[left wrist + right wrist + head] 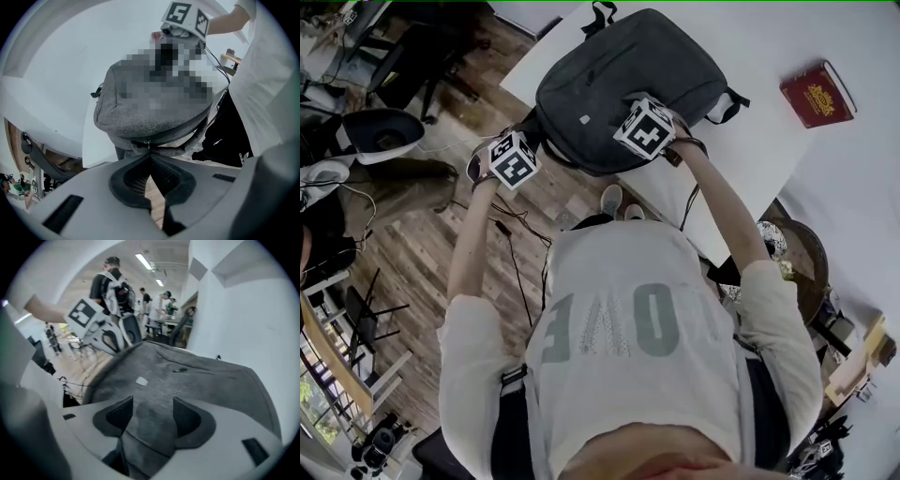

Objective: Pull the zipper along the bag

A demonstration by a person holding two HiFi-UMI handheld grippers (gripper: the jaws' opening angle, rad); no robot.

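Wood floor (422, 244) fills the left of the head view, and the white desk (825, 37) runs across the top right.

The grey bag (628, 75) lies flat on the desk's corner nearest us. Its near end hangs past the desk edge over the floor, and its straps point away from us at the far end.

We hold a hand-held gripper in each hand, both at the bag's near end and both angled steeply down.

The left hand-held gripper (149, 152) is at the overhanging edge, off the desk. Its jaws are fully together, and the tips pinch what looks like the zipper pull (146, 140) on the seam at the bag's rim. We can't make out the pull in more detail than a small metal bit right at the tips.

The right hand-held gripper (153, 401) sits over the bag's top panel, near the edge closest to us. Its jaws stand apart with grey fabric showing between them. The pads aren't pressing on anything, so it holds nothing.

The two marker cubes sit near each other, left one off the desk, right one over the bag.

A red book (817, 94) lies on the desk, well apart from the bag, to the right.

A small pale label (141, 380) sits on the bag's top panel, between the two hand-held grippers.
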